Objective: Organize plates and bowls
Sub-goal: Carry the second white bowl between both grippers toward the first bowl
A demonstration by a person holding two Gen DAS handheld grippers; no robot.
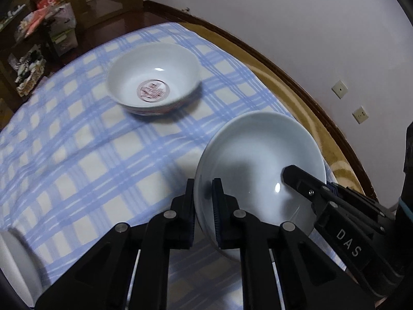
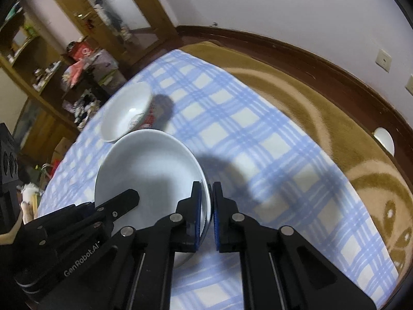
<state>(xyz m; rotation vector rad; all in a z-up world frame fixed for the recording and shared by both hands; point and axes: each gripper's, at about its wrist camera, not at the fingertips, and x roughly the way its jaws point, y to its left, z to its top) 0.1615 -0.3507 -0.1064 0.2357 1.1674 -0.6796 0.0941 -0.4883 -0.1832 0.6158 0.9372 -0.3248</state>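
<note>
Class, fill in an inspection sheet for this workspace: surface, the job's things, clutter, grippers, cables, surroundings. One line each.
Surface: blue checked cloth over a brown patterned blanket.
Job's things: plain white plate, held tilted by both grippers; white bowl with a red mark inside, standing apart on the cloth.
Clutter: a white object at the cloth's near edge, not identifiable.
Grippers: left gripper shut on the plate's rim; right gripper shut on the opposite rim.
Cables: nothing seen.
Surroundings: white wall with sockets; crowded wooden shelves.
</note>
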